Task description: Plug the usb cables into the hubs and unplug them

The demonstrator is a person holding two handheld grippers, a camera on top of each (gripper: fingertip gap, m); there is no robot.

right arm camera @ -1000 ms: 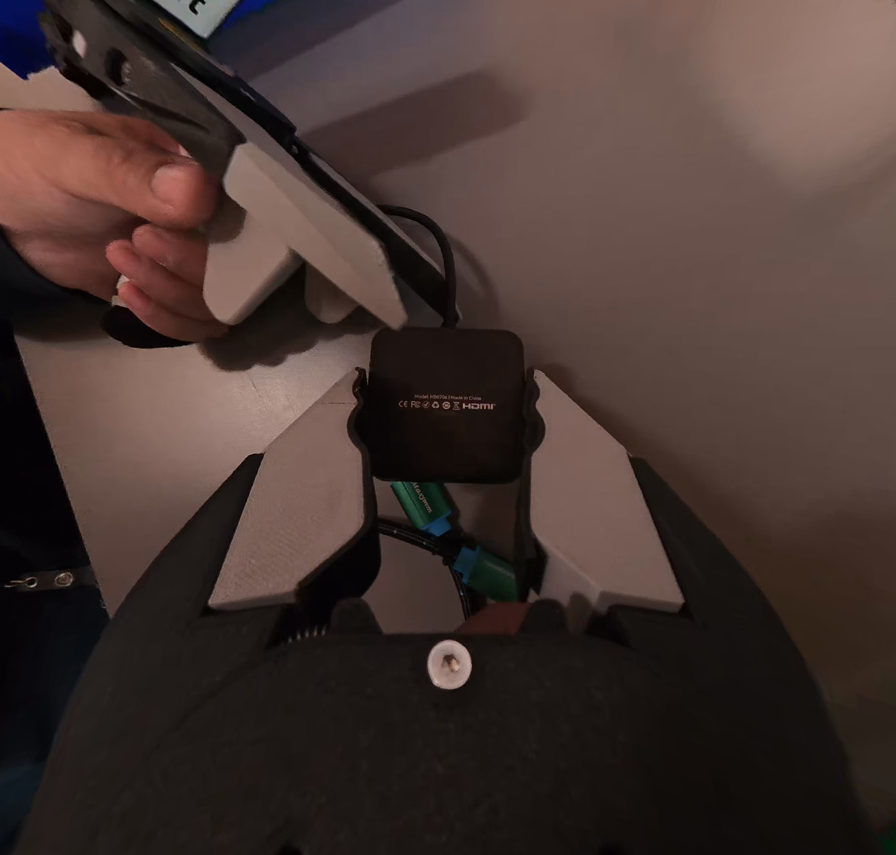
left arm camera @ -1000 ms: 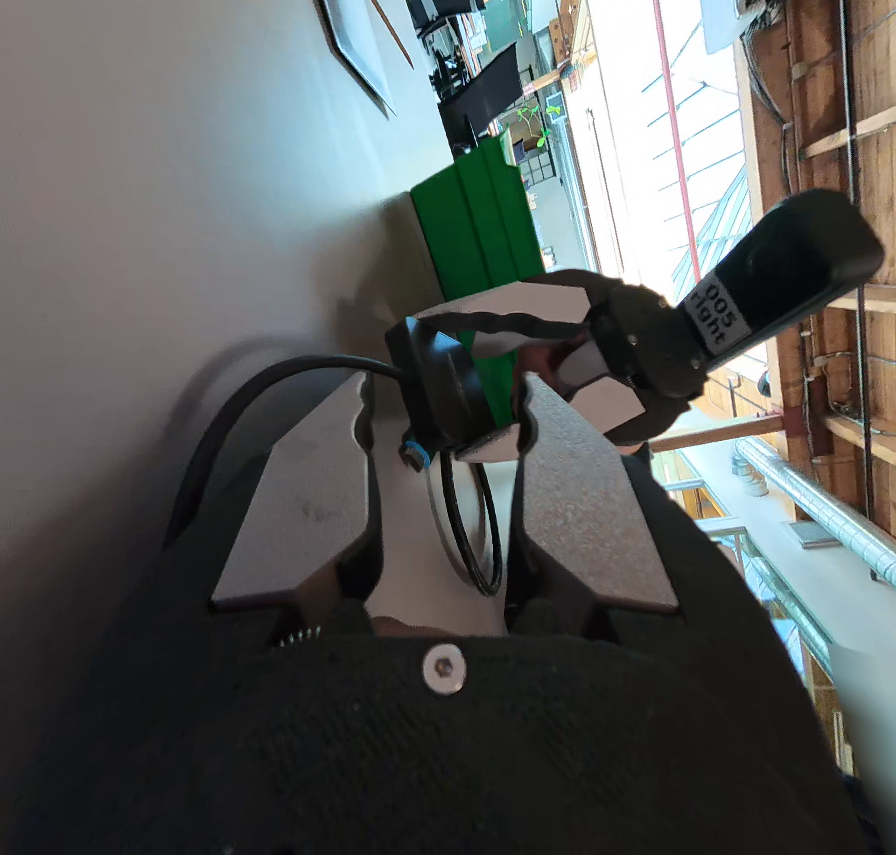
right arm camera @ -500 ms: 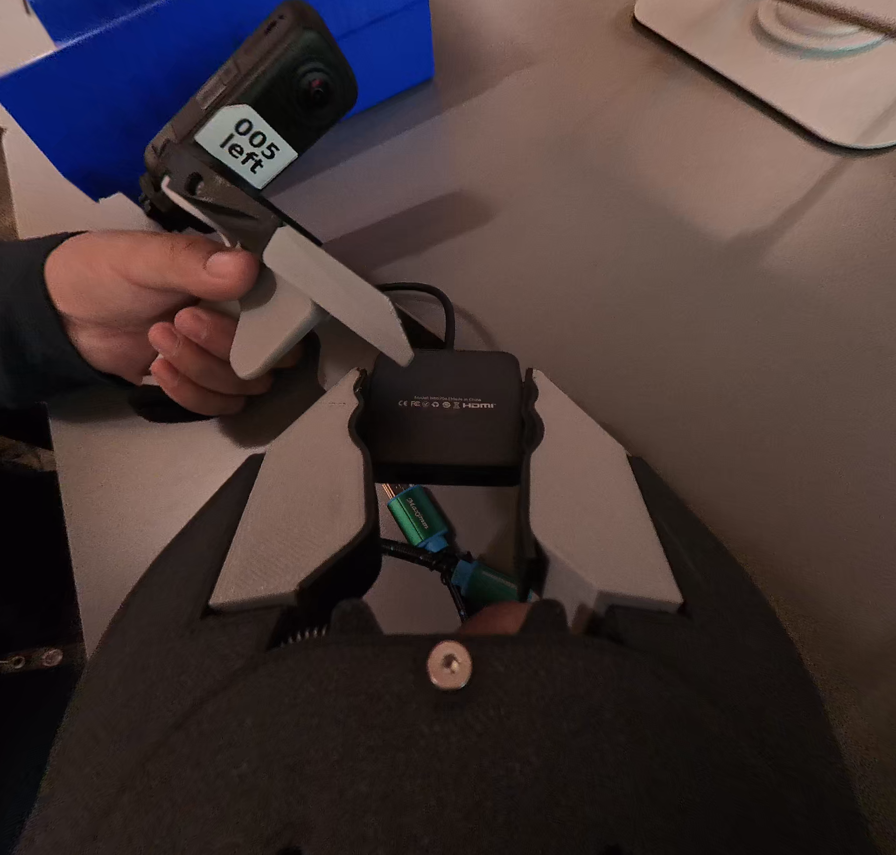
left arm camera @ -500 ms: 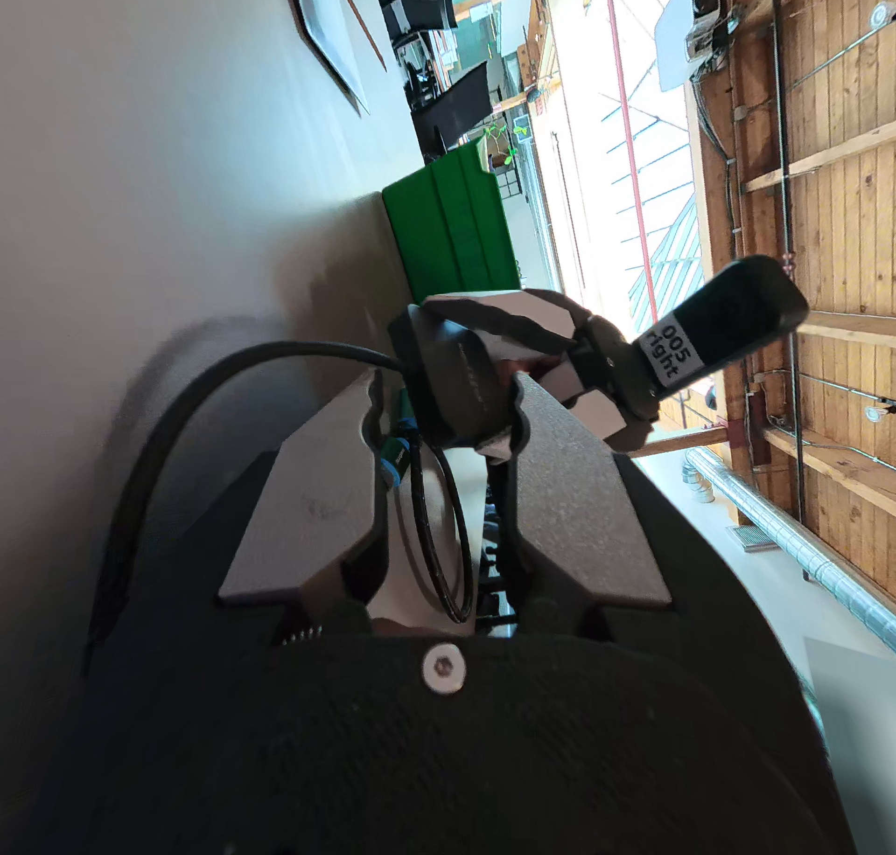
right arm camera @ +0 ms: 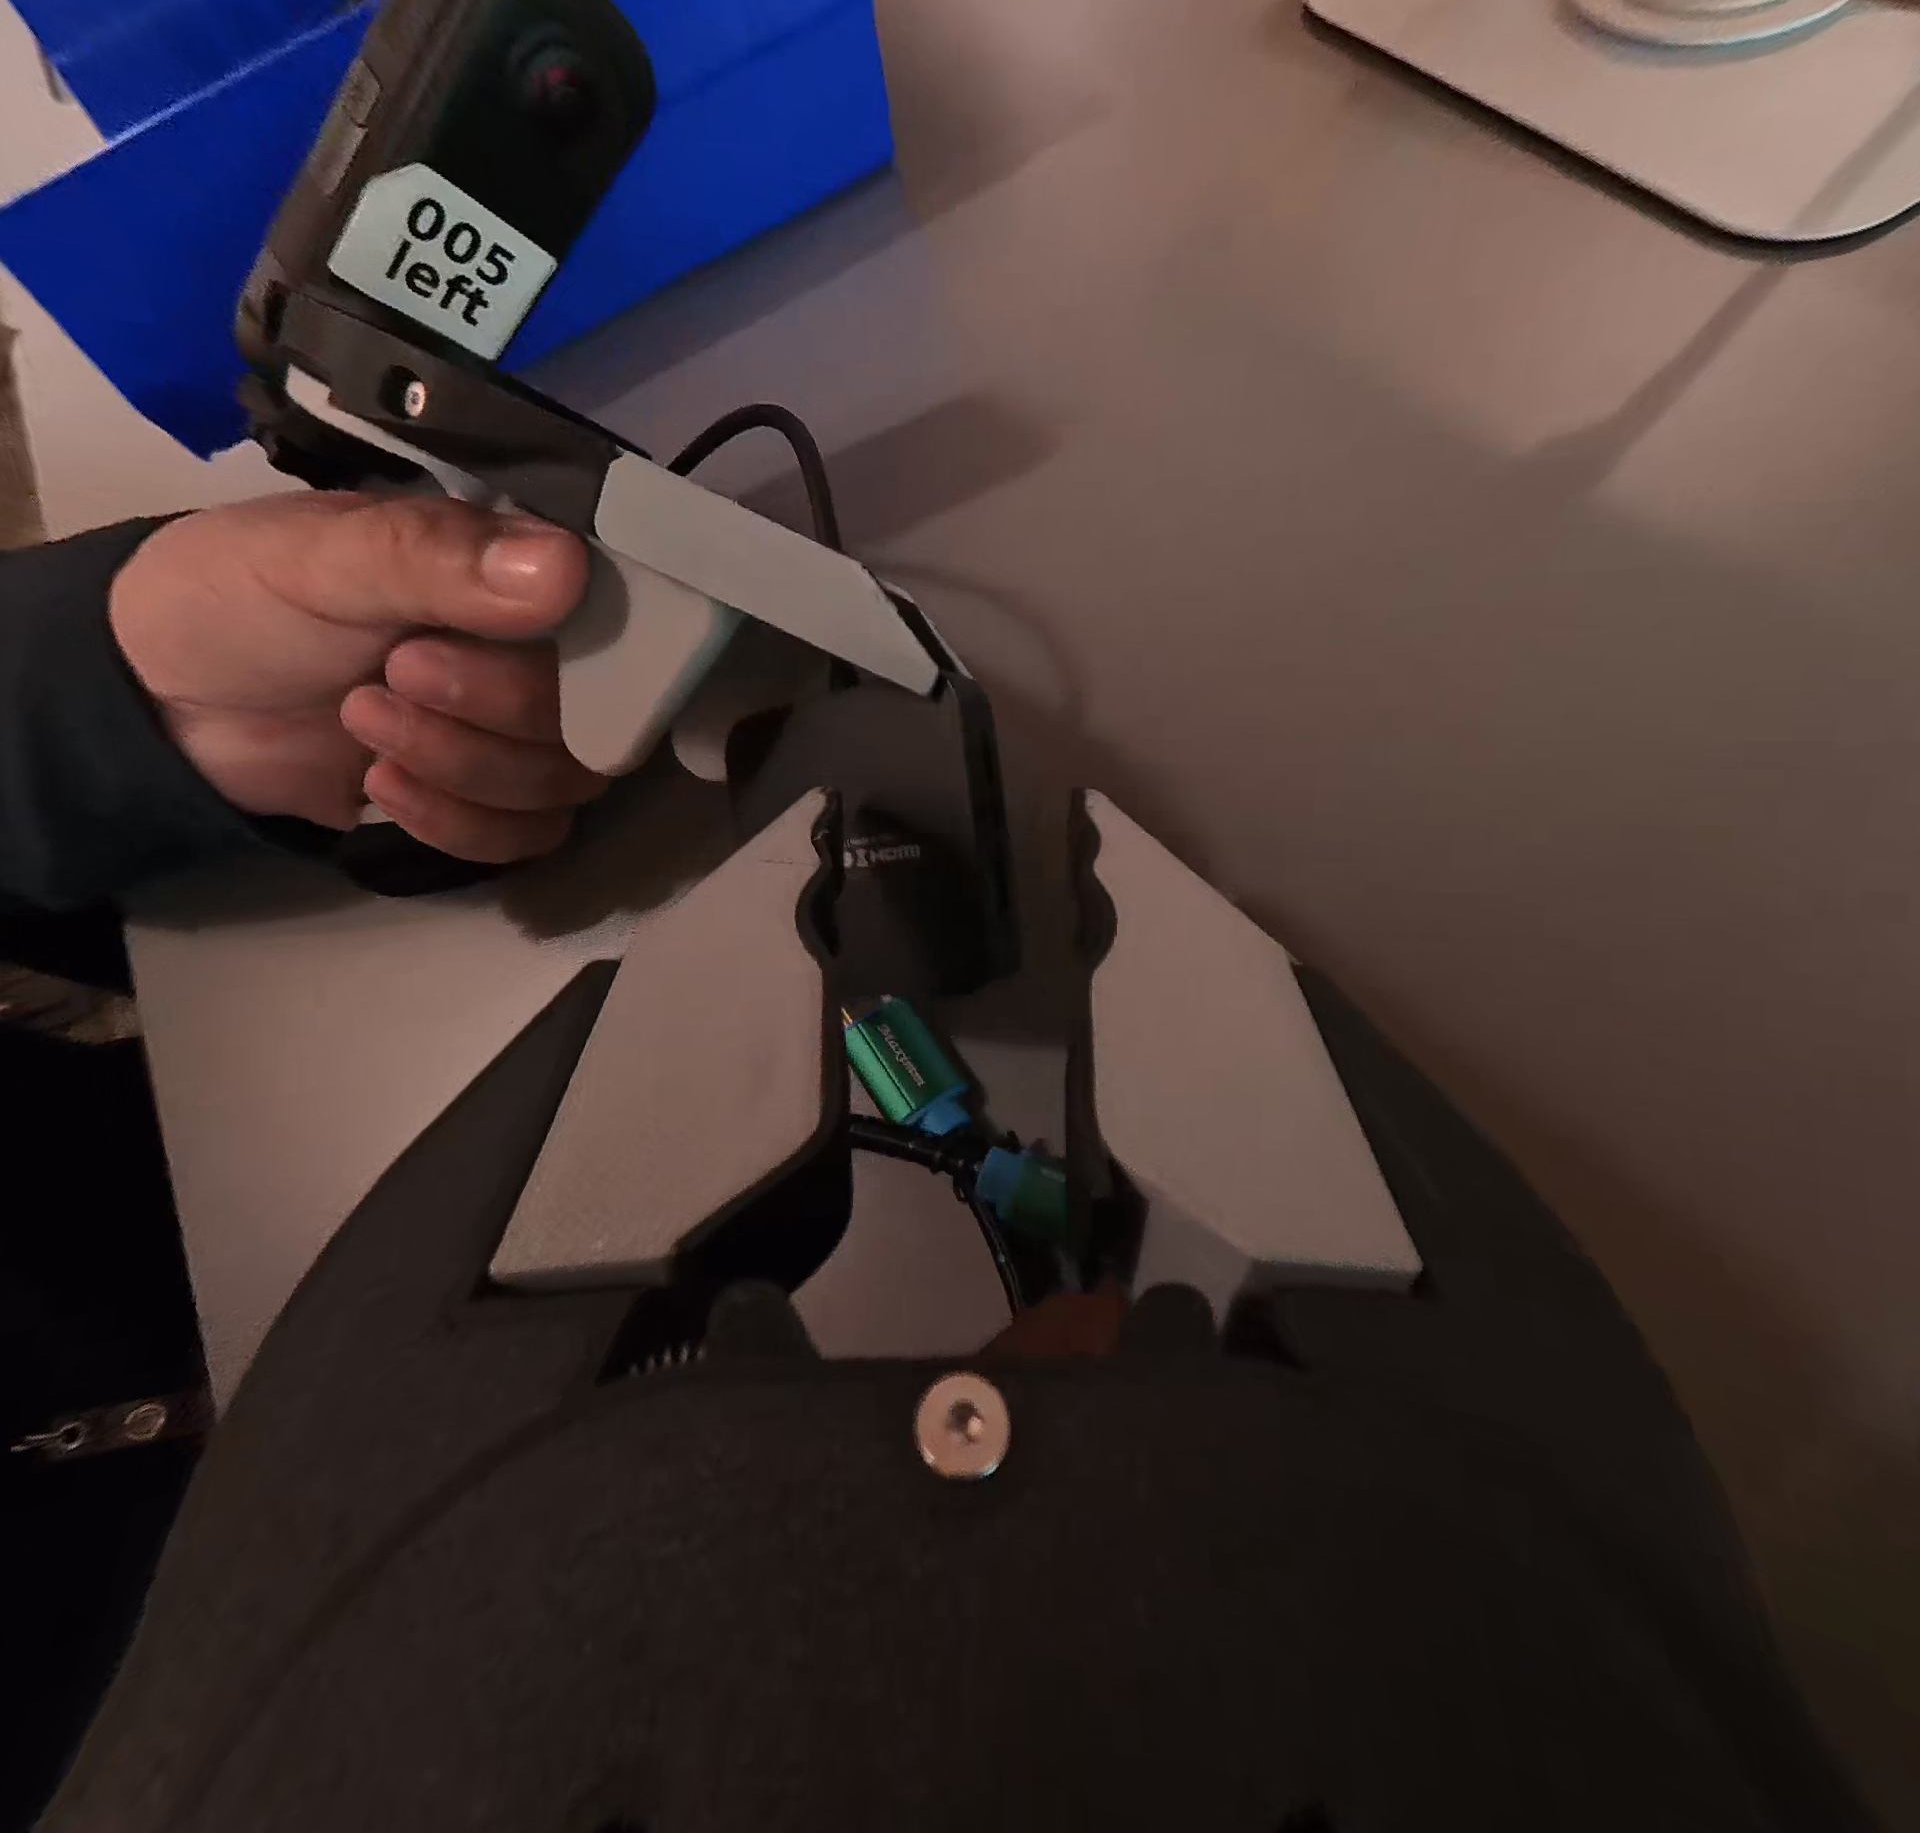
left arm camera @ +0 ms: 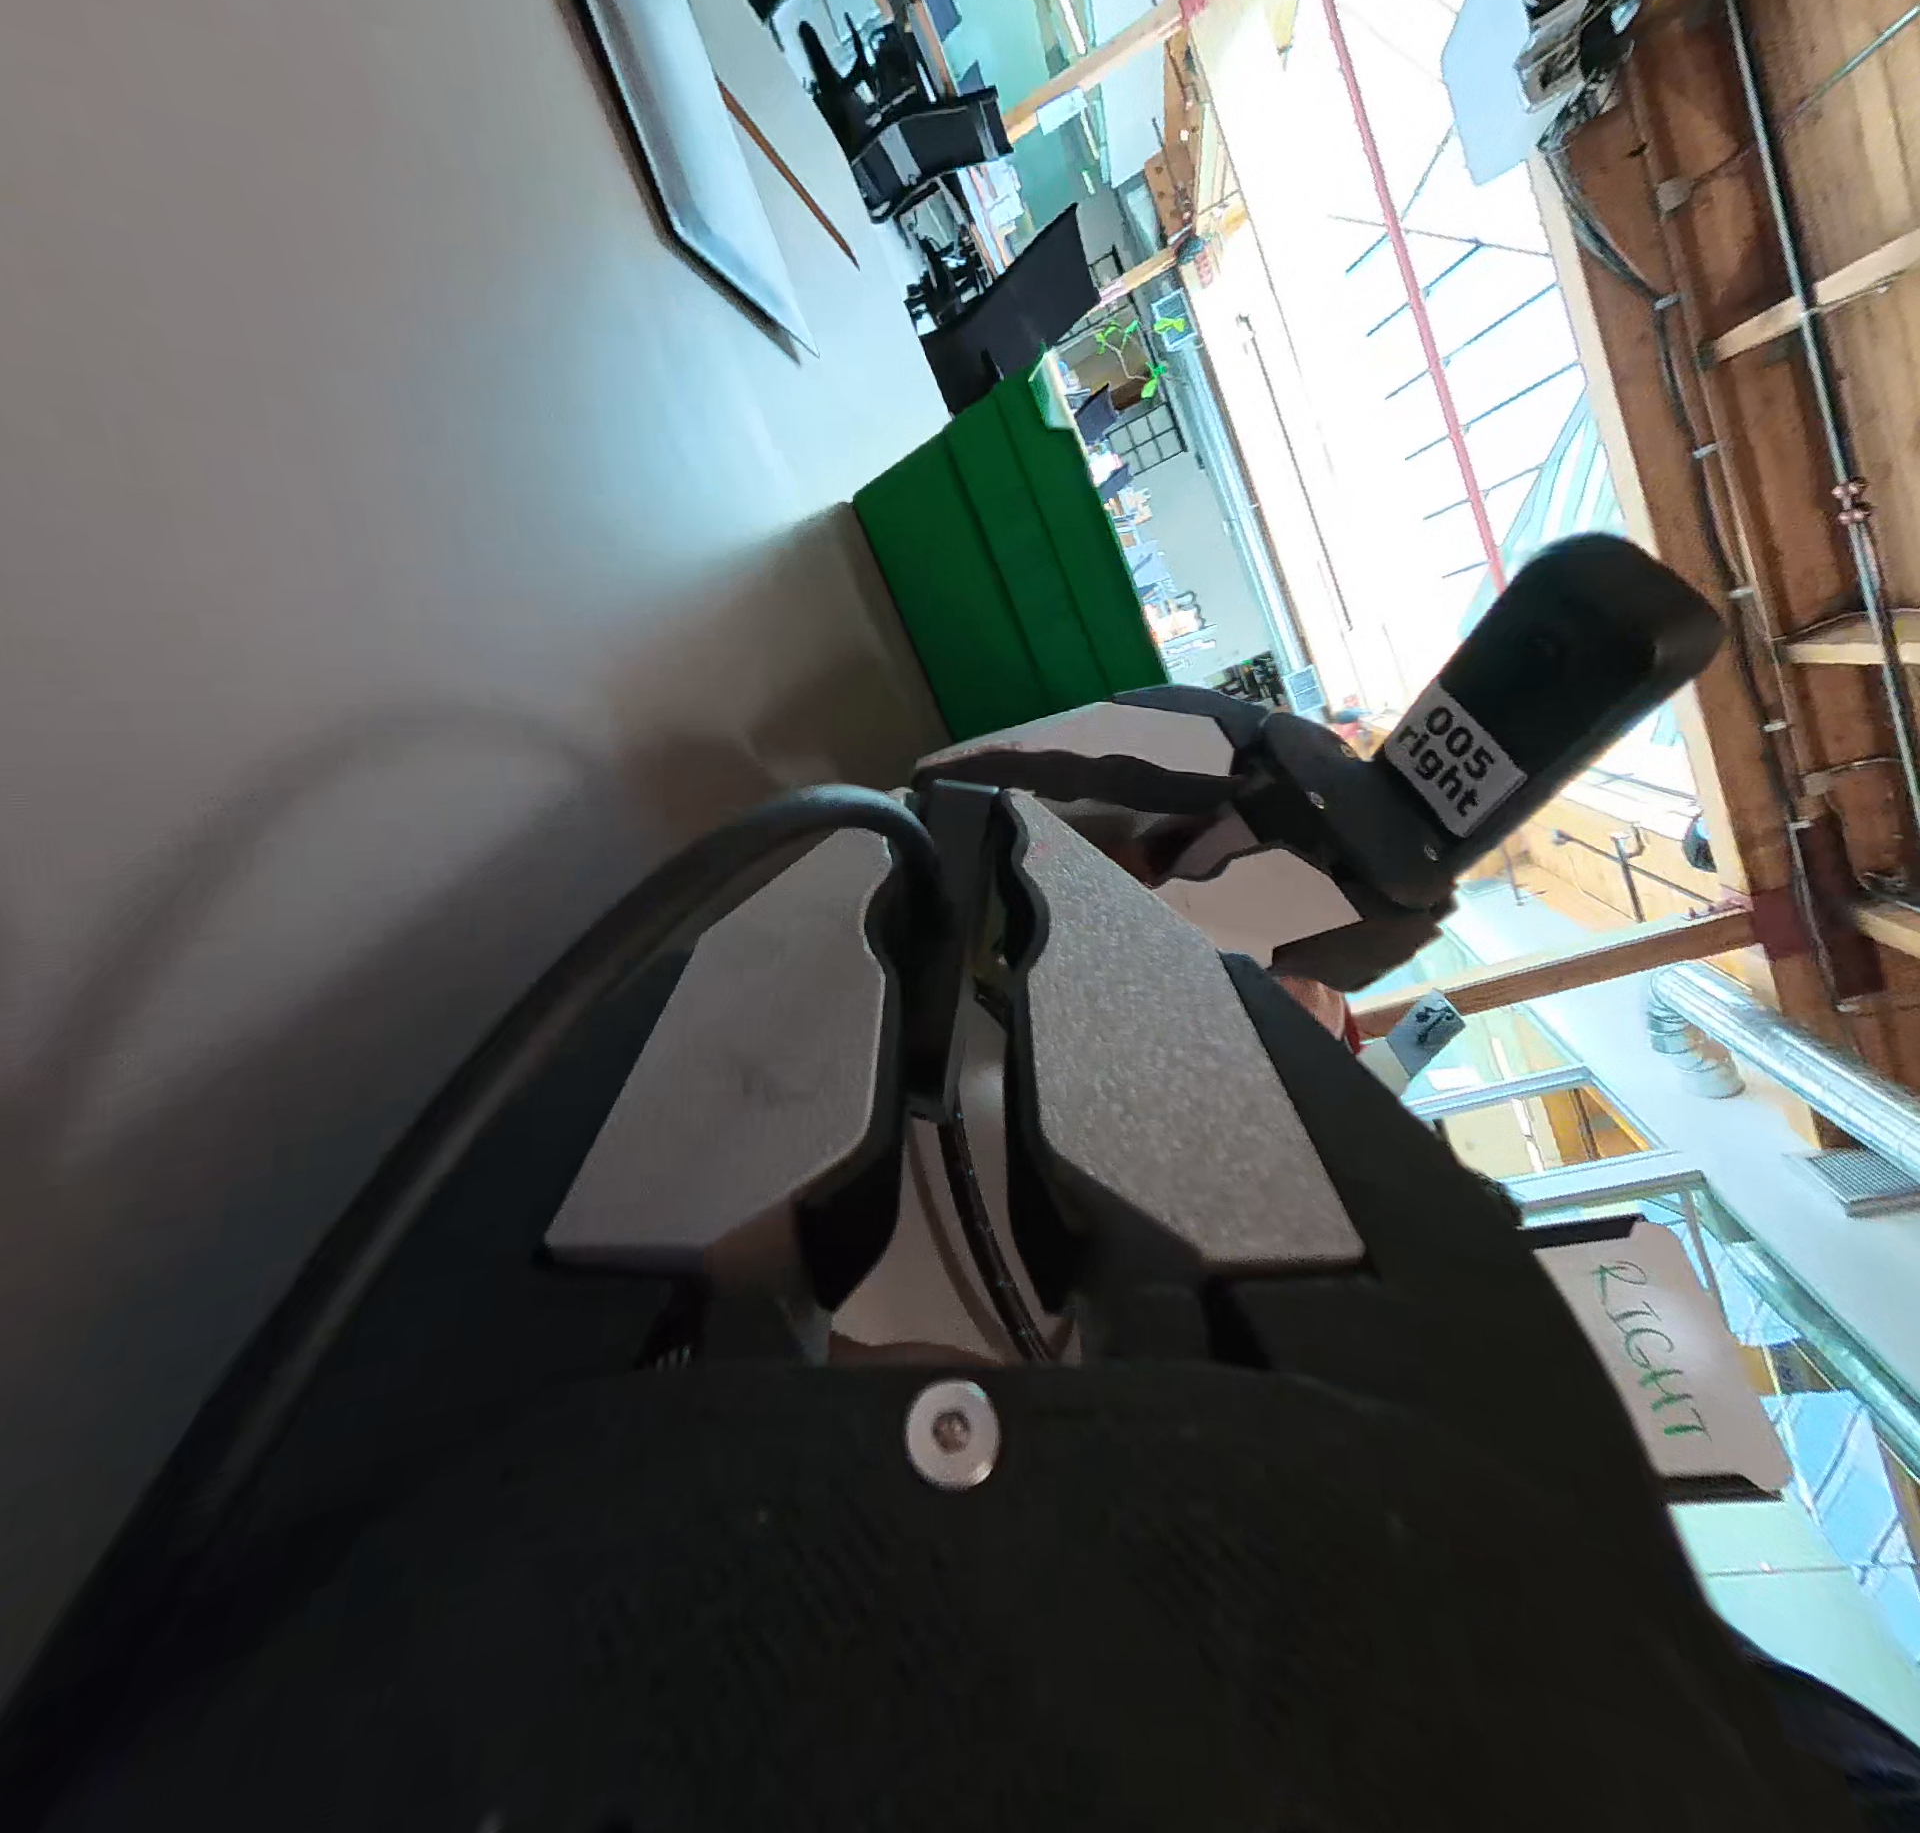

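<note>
Pale grey desk surface (right arm camera: 1455, 640) carries everything, dim in the right wrist view, while the left wrist view is tipped on its side so the desk (left arm camera: 312, 433) rises like a wall beside a bright hall of timber beams and windows. Toward the desk's far left corner stands a blue plastic bin (right arm camera: 727, 48). Just in front of it a person's hand (right arm camera: 343, 661) grips the handle of the left gripper (left arm camera: 945, 910), which carries a black camera with a white sticker. Its grey fingers (right arm camera: 769, 578) slant down to the top edge of a small flat black adapter box (right arm camera: 914, 848) that stands on edge, tilted, and in the left wrist view the narrow jaws are pinched on that thin box (left arm camera: 961, 890). A black cable (right arm camera: 790, 453) loops out from the box's far end and over the desk. The right gripper (right arm camera: 951, 848) sits at the near edge, jaws spread wide on either side of the box; its left finger (right arm camera: 727, 1004) lies against the box while the right finger stands apart from it. A green metal plug (right arm camera: 899, 1061) with a blue collar hangs from the box's near end between those fingers. At the far right corner rests a flat white monitor base (right arm camera: 1558, 100), and a green plastic bin (left arm camera: 997, 588) stands at the desk's far end in the left wrist view.
</note>
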